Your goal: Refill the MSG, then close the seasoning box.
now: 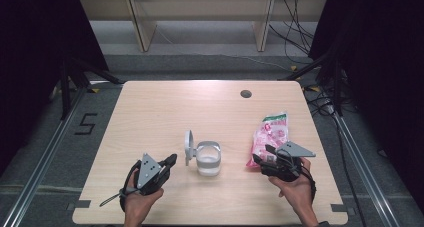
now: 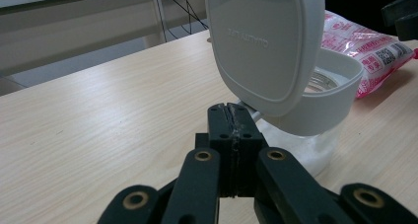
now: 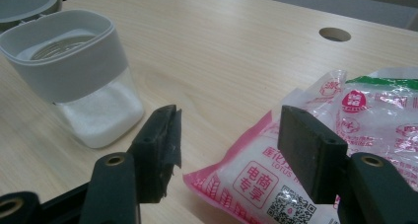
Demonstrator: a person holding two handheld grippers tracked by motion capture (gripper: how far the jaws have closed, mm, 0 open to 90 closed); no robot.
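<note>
Right gripper (image 3: 224, 150) seen with jaws parted, nothing pressed between pads. Corner of pink-and-white bag (image 3: 296, 160) lies between jaws on wooden table (image 3: 217, 46), white granules seen through its film. Clear jar (image 3: 81, 81) with grey collar stands upright beyond left-hand jaw, white powder in bottom. Round hole (image 3: 334, 34) set in table far behind.
</note>
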